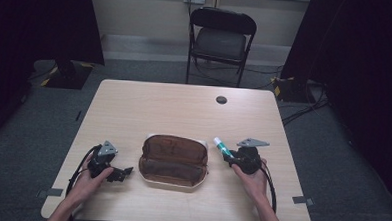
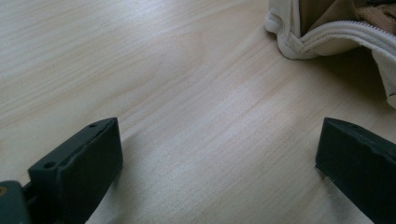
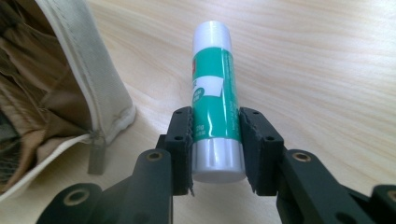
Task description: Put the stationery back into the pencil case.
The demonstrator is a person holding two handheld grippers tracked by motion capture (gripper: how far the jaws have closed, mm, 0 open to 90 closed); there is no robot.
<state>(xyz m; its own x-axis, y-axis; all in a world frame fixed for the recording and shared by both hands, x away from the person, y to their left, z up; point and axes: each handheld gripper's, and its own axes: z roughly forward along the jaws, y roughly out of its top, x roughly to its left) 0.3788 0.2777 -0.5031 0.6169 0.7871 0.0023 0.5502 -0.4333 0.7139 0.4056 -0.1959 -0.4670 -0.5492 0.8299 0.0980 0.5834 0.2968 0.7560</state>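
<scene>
Desk [image 1: 184,110] is topped by an unzipped pencil case [image 1: 173,161], lying between both tongs. Left tongs [image 2: 219,158] are spread wide, nothing gripped. Glue stick [image 3: 214,100] is clamped by right tongs [image 3: 215,149], just beside the case.

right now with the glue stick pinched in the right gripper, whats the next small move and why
Probably lift the glue stick and carry it over the open pouch. The right gripper already clamps it on both sides, and the pouch gapes unzipped just beside it.
</scene>
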